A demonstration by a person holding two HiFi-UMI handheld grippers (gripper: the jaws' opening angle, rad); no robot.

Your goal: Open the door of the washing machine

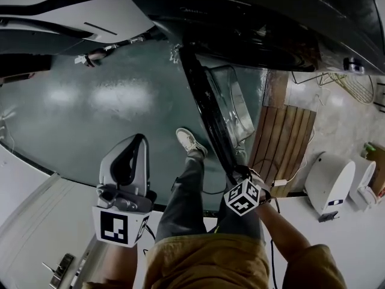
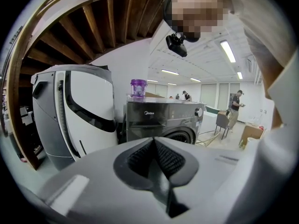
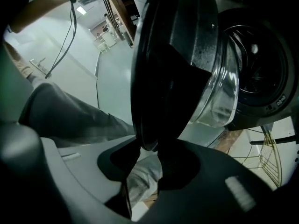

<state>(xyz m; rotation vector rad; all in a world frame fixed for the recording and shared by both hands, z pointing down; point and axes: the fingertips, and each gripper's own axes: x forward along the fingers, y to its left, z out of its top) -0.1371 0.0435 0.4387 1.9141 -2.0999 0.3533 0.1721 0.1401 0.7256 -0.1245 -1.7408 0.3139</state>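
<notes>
Well out from the front of the washing machine (image 1: 258, 17), its round glass door (image 1: 207, 110) stands swung open over the green floor (image 1: 90, 101); the right gripper (image 1: 236, 172) has its jaws clenched on the door's black rim, near the person's shoe (image 1: 191, 142); the left gripper (image 1: 137, 142) hangs apart at the left, jaws pressed together, empty.

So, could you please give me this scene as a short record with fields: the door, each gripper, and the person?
door: the door of the washing machine is swung open, and the drum shows behind it
right gripper: the right gripper is closed on the door's rim
left gripper: the left gripper has its jaws together, holds nothing and is apart from the door
person: stands before the machine, one shoe beside the door
</notes>
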